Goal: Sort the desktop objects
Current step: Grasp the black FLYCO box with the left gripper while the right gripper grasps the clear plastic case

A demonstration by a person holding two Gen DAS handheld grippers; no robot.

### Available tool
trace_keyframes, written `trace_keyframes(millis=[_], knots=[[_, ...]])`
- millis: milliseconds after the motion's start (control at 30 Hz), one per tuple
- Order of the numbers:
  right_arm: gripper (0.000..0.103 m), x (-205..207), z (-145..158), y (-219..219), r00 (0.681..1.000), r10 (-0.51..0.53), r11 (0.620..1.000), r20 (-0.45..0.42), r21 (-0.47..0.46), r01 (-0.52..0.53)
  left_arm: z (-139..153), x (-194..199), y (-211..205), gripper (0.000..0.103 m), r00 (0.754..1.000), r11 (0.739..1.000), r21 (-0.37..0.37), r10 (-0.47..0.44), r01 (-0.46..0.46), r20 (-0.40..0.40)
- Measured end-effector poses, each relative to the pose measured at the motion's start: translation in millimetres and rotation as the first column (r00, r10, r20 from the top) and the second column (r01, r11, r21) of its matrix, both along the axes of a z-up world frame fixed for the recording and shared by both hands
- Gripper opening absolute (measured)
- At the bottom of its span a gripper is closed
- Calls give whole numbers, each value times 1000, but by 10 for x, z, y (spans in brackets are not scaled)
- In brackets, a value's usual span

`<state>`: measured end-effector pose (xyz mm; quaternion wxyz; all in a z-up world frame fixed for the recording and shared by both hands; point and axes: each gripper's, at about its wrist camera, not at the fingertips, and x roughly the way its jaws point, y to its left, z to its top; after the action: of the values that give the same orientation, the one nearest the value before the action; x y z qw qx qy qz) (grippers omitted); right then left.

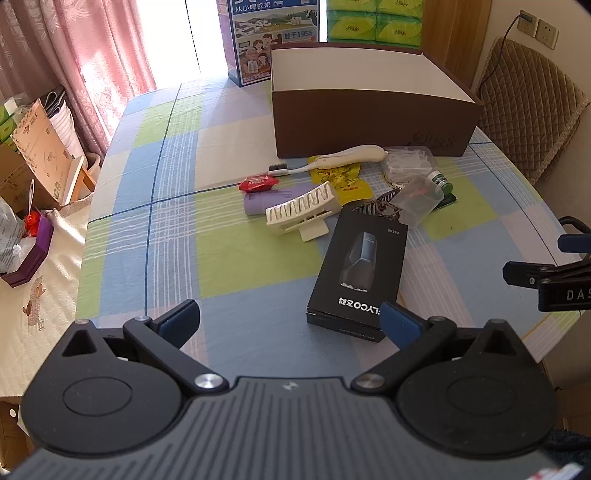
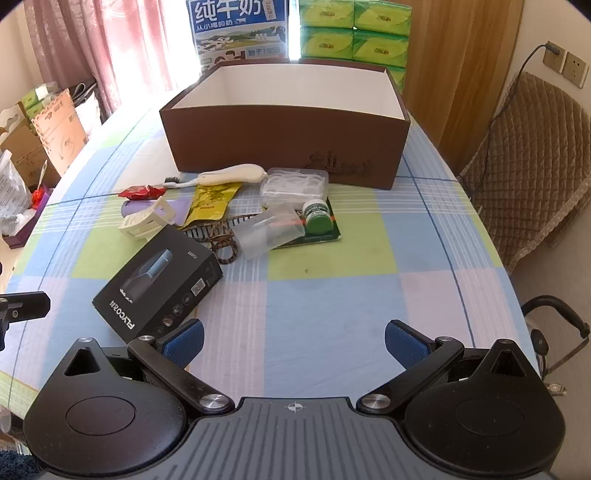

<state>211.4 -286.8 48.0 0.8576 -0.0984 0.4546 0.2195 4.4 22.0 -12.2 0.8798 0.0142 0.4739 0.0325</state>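
A brown open box [image 1: 373, 122] [image 2: 284, 147] with a white inside stands at the far side of the checked tablecloth. In front of it lies a clutter: a black shaver box [image 1: 360, 271] [image 2: 159, 280], a cream comb-like rack [image 1: 303, 208] [image 2: 147, 221], a white toothbrush [image 1: 332, 158] [image 2: 221, 176], a yellow sachet [image 1: 341, 179] [image 2: 210, 201], a red wrapper [image 1: 258, 183] [image 2: 142, 192], a clear cup [image 1: 419, 199] [image 2: 269, 232] and a green-capped bottle [image 1: 439, 179] [image 2: 317, 218]. My left gripper [image 1: 291, 325] is open near the shaver box. My right gripper [image 2: 295, 341] is open over bare cloth.
A milk carton [image 1: 269, 37] [image 2: 240, 33] and green tissue packs [image 2: 354, 33] stand behind the box. A padded chair [image 2: 532, 162] is at the right, cardboard boxes [image 1: 37, 147] at the left. A clear lidded case [image 2: 295, 184] and a patterned hair clip [image 2: 221, 243] lie in the clutter.
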Motion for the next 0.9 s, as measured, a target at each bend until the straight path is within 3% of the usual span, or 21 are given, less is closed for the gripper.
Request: trace_keyframes(millis=[900], knots=[[101, 251, -72, -241, 1000, -11, 1000, -17, 27, 12, -123, 247, -226, 102, 1000, 1000, 2, -19, 19, -25]])
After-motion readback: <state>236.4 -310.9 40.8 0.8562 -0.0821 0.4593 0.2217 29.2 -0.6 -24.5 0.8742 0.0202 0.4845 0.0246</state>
